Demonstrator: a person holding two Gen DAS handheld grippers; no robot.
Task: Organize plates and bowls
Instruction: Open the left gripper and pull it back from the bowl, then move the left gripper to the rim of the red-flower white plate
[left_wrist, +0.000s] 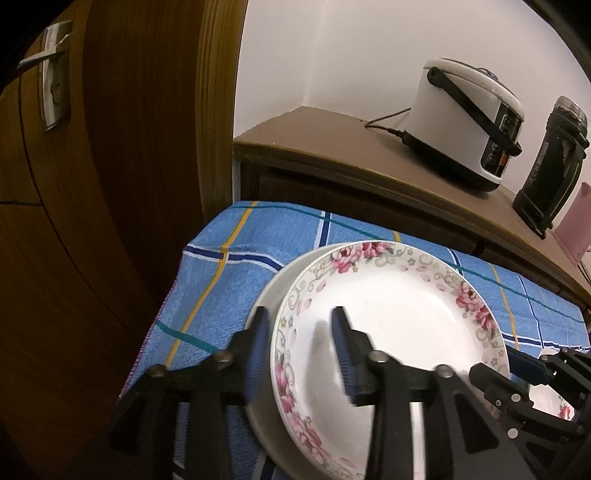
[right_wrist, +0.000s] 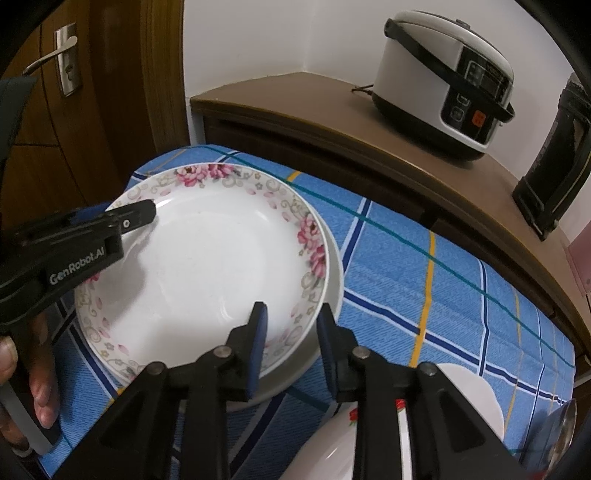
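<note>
A floral-rimmed plate (left_wrist: 399, 314) (right_wrist: 207, 266) lies stacked on a plain white plate (left_wrist: 267, 291) (right_wrist: 335, 280) on the blue checked cloth (left_wrist: 221, 273). My left gripper (left_wrist: 300, 314) is open and straddles the stack's left rim, with a clear gap beside the pads. One of its fingers (right_wrist: 142, 214) reaches over the plate in the right wrist view. My right gripper (right_wrist: 291, 308) straddles the opposite rim with its jaws narrowly apart and a slim gap at the pads. Its fingers (left_wrist: 524, 363) show at the plate's right edge.
White bowls (right_wrist: 472, 395), one with a red pattern (right_wrist: 351, 417), and a shiny metal piece (right_wrist: 565, 424) sit near the right gripper. Behind the cloth a wooden cabinet (left_wrist: 332, 147) carries a rice cooker (left_wrist: 465, 122) and a black flask (left_wrist: 550, 162). A wooden door (left_wrist: 110, 184) stands left.
</note>
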